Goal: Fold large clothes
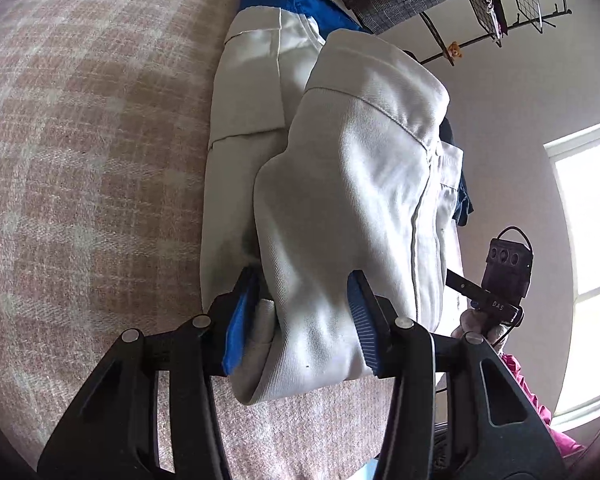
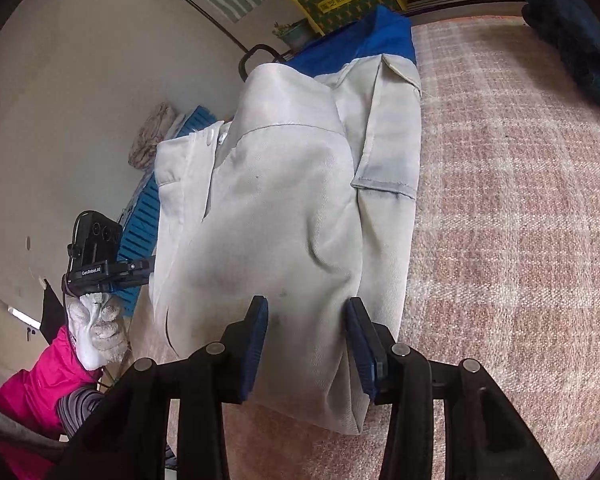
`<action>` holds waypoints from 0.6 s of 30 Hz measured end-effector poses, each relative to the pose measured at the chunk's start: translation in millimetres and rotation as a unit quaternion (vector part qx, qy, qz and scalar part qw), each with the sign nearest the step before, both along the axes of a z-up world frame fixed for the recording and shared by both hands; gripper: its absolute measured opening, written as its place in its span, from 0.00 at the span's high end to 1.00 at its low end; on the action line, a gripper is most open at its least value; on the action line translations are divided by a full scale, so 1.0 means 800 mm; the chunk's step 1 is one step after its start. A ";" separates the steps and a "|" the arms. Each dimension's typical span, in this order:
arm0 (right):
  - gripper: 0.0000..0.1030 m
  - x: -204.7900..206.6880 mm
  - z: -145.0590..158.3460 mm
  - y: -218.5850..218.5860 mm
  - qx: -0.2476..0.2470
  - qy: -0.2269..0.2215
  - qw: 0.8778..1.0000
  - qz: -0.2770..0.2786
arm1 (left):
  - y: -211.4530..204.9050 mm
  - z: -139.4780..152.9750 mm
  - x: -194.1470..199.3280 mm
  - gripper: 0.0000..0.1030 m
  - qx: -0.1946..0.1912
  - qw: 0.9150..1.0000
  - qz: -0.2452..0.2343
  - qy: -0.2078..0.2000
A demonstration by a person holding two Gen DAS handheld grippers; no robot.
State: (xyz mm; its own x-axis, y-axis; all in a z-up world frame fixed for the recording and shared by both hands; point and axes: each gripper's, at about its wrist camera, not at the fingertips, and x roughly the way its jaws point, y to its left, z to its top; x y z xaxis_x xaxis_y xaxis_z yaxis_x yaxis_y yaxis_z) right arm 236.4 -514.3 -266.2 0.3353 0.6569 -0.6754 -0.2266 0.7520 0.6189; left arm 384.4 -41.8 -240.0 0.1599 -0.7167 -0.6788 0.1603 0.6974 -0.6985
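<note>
Folded garment (image 1: 352,200) lies on the blanket (image 1: 92,152), between both claws.

Two wrist-mounted fisheye cameras look forward and downward along their own gripper fingers, each very close over the same bundle of pale grey clothing (image 1: 352,200) on a pink checked blanket (image 1: 80,160). The left view faces it with the blanket from 8 to 11 o'clock and a window (image 1: 588,216) at 3 o'clock. The right view has the blanket (image 2: 520,200) at 3 o'clock and a wall at 10 o'clock. Each catches the other gripper's camera at its edge: the right gripper (image 1: 500,280) at 4 o'clock, the left gripper (image 2: 100,256) at 9 o'clock.
</note>
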 end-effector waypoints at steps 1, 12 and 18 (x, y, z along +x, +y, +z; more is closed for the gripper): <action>0.58 -0.002 -0.001 -0.001 0.007 0.001 1.000 0.008 | 0.003 0.001 -0.002 0.61 -0.005 1.000 -0.002 0.000; 0.72 0.009 -0.014 0.005 0.029 0.009 1.000 0.006 | -0.009 -0.004 -0.005 0.86 0.017 1.000 -0.005 -0.011; 0.95 -0.027 0.032 0.002 0.022 -0.017 1.000 0.004 | 0.003 0.027 -0.024 0.97 0.011 1.000 0.021 -0.016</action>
